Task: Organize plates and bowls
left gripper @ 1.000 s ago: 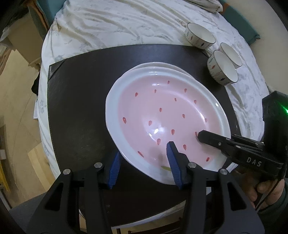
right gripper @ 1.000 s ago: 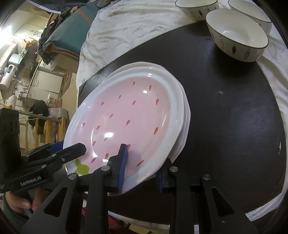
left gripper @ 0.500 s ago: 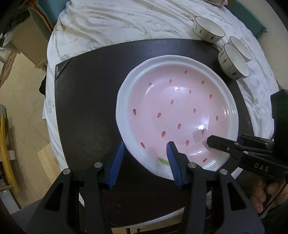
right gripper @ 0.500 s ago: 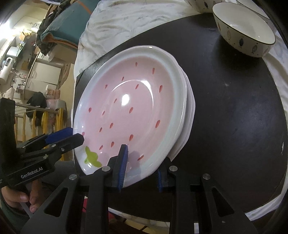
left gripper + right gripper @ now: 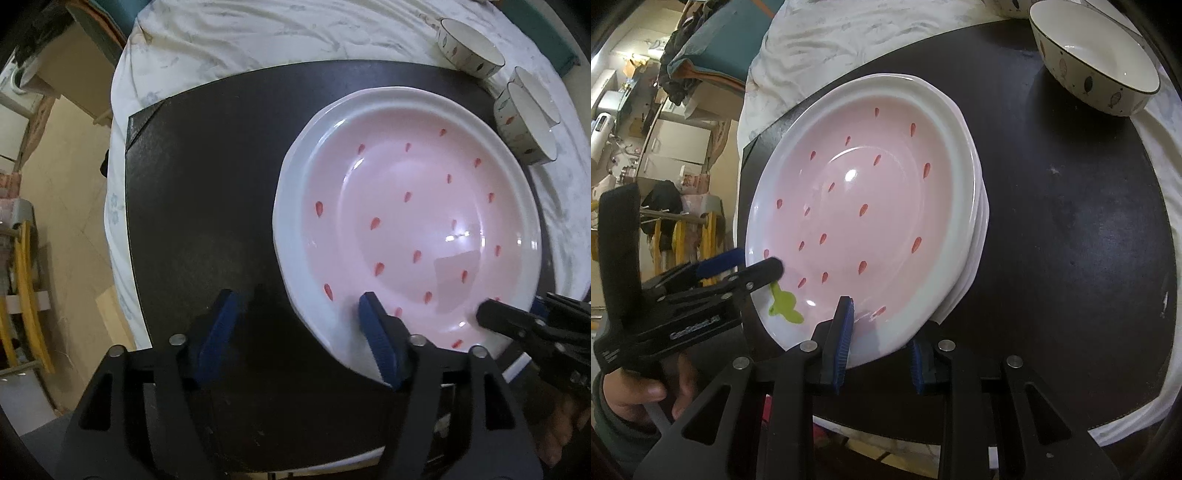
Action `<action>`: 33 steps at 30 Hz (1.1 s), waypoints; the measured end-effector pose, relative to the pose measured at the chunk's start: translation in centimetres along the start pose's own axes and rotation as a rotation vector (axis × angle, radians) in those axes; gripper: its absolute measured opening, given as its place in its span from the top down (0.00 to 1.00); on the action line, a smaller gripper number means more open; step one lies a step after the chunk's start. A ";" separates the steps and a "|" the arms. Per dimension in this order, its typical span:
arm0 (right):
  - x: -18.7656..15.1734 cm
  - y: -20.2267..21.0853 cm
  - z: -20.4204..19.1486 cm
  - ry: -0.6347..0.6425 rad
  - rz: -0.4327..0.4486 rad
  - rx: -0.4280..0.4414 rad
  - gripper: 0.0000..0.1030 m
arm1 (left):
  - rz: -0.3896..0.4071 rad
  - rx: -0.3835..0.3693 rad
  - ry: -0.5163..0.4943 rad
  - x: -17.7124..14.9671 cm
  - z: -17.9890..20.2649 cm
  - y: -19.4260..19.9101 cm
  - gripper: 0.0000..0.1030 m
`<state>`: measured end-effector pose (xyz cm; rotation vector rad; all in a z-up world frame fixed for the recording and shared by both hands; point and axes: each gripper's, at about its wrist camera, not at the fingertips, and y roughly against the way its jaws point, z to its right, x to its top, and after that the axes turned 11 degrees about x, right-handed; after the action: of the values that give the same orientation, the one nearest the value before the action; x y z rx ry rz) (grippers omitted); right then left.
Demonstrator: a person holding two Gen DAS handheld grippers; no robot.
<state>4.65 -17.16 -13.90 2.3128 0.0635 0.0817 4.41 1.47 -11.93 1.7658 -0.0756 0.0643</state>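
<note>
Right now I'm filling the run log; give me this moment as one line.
stage: pink plate on stack | left gripper: open, straddling rim | right gripper: open, straddling rim | bowls: apart, unstacked

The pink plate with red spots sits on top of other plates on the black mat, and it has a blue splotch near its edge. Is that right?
Not quite. The splotch is green, not blue, as the right wrist view shows, near the rim by the left gripper. The rest holds: the pink plate with red spots tops a stack of other plates on the black mat.
</note>
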 end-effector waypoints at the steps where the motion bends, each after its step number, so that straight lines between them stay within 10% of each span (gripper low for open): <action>1: -0.1 0.1 0.0 0.000 0.000 0.001 0.72 | -0.002 0.001 -0.006 0.1 0.2 -0.1 0.36; 18: -0.9 1.0 1.2 -0.044 -0.035 -0.013 0.69 | -0.017 0.084 -0.026 0.4 1.7 -1.1 0.24; 30: 0.4 4.5 3.0 -0.096 0.107 -0.080 0.68 | -0.006 -0.058 0.147 0.8 -1.8 -0.6 0.24; 33: 0.9 5.6 3.5 -0.126 0.178 -0.035 0.30 | -0.011 -0.115 0.217 0.9 -3.3 -0.6 0.24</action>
<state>5.95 -23.42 -12.07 2.2787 -0.2065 0.0267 5.38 4.78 -11.83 1.6343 0.0868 0.2384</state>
